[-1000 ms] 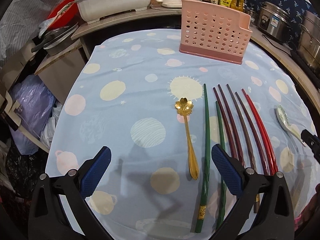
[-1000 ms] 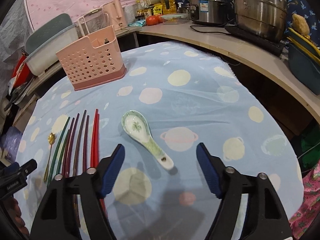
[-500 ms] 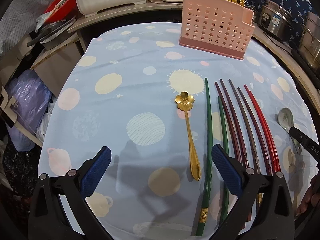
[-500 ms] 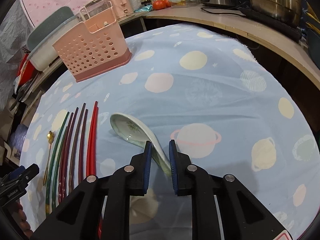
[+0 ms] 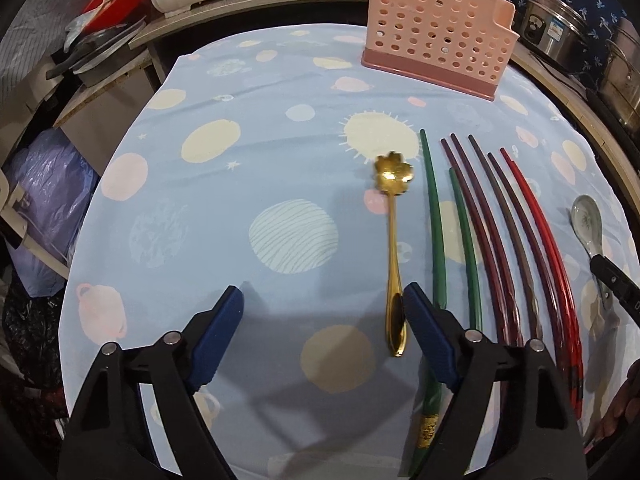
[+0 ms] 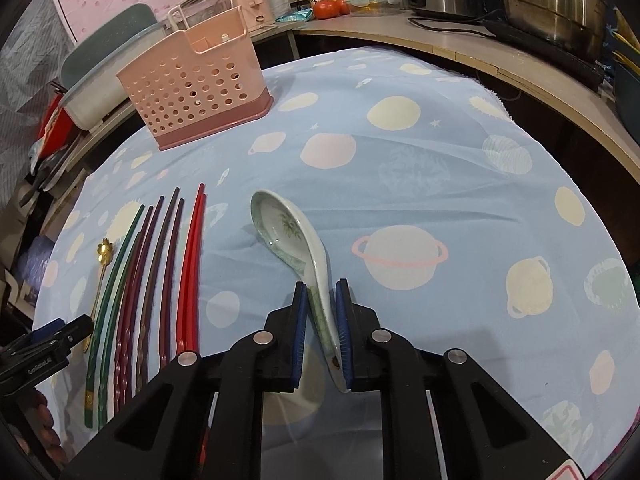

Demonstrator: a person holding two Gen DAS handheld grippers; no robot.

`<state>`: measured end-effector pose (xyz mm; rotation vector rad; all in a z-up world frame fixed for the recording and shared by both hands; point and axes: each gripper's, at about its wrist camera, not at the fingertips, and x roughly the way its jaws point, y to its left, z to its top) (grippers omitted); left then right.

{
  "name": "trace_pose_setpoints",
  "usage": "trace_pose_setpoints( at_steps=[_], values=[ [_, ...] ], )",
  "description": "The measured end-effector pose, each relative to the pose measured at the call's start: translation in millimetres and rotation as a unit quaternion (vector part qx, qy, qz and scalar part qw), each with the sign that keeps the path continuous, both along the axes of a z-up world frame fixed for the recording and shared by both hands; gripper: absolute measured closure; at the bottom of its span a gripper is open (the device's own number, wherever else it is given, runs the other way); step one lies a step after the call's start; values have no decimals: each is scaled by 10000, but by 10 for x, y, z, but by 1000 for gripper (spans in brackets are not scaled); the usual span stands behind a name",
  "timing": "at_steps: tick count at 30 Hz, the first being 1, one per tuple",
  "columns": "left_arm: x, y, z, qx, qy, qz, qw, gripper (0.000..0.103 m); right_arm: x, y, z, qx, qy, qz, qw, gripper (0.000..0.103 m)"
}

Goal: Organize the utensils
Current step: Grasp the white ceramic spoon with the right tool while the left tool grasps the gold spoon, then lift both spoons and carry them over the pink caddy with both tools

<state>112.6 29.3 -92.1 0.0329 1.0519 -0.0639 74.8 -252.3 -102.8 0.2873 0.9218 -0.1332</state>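
Kitchen clutter rings a tabletop [image 5: 200,208] under a pale blue planet-print cloth. At its far edge stands a pink perforated caddy [image 6: 196,92]; its contents cannot be made out. Left to right on the cloth lie a gold flower spoon [image 5: 394,240], green chopsticks [image 5: 436,232], maroon and brown chopsticks [image 5: 492,240], red chopsticks [image 5: 544,248] and a ceramic spoon [image 6: 292,236]. The left gripper [image 5: 320,308] is closing, its fingers on either side of the gold spoon's handle end, not yet pressing. The right gripper [image 6: 322,312] clamps the ceramic spoon's handle.
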Motion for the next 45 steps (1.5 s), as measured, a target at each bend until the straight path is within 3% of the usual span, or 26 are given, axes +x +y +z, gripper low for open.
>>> trace_pose_setpoints(
  at_steps=[4, 7, 12, 15, 22, 24, 45],
  values=[
    [-42, -72, -5, 98, -94, -167, 9998, 35, -3, 16, 1, -16, 14, -17, 10000, 89],
    [-74, -101, 12, 55, -133, -257, 9996, 48, -16, 45, 8, -49, 22, 5, 10000, 89],
    [-100, -81, 50, -151, -131, -343, 9992, 87, -68, 78, 23, 0, 34, 50, 10000, 93],
    [-113, -34, 78, -398, -45, -356, 9986, 94, -122, 80, 50, 75, 3, 47, 10000, 93],
    [-239, 2, 226, -597, -134, -397, 9973, 96, -265, 108, 200, 128, -163, 61, 9998, 95],
    [-274, -5, 296, -614, -200, -421, 9970, 102, -309, 111, 268, 130, -244, 57, 9996, 95],
    [-389, -23, 842, -563, -746, -542, 9941, 102, -450, 78, 752, 202, -823, 57, 9964, 96]
  ],
)
